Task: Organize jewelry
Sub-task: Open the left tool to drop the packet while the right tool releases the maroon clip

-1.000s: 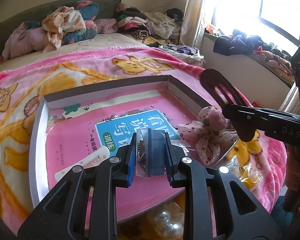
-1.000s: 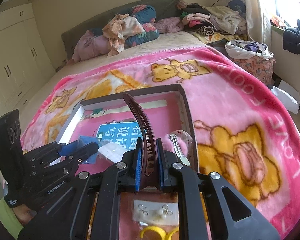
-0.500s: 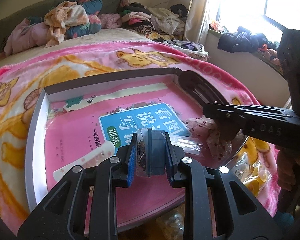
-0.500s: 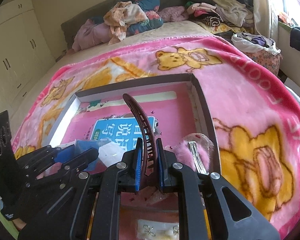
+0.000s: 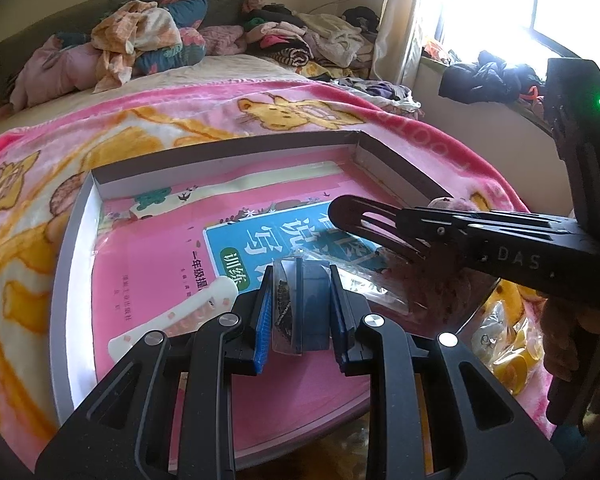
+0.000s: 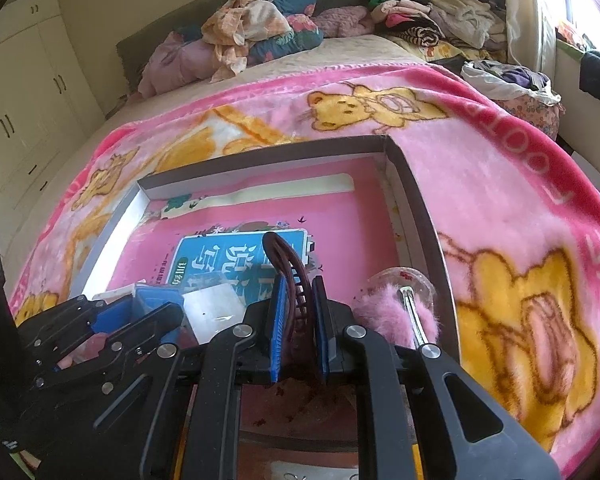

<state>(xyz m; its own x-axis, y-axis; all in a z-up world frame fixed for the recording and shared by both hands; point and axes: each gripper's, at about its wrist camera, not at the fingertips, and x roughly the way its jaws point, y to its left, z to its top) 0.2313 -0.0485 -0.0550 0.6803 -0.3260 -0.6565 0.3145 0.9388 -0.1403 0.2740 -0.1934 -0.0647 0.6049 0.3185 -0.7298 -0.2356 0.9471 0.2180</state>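
Left gripper [image 5: 300, 312]: closed on a small clear packet [image 5: 286, 308] with a dark piece of jewelry inside, held together with a small dark blue box [image 5: 314, 306], above the near part of the tray [image 5: 74, 240].

Right gripper [image 6: 298, 320]: closed on a dark brown curved hair comb [image 6: 290, 276], with the free end of the comb standing up and forward over the blue label of the pink book [image 6: 236, 224]. In the left view, seen from the side, low over the right part of the tray.

Tray: shallow, with grey walls, lying on the pink bear blanket [image 6: 500, 200] on the bed; pink book flat inside, covering the bottom.

Also in the tray: a white flat clip [image 5: 172, 316] near the left gripper, and a fluffy pink hair clip [image 6: 396, 312] with a metal bar, just beside the right gripper at the right wall.
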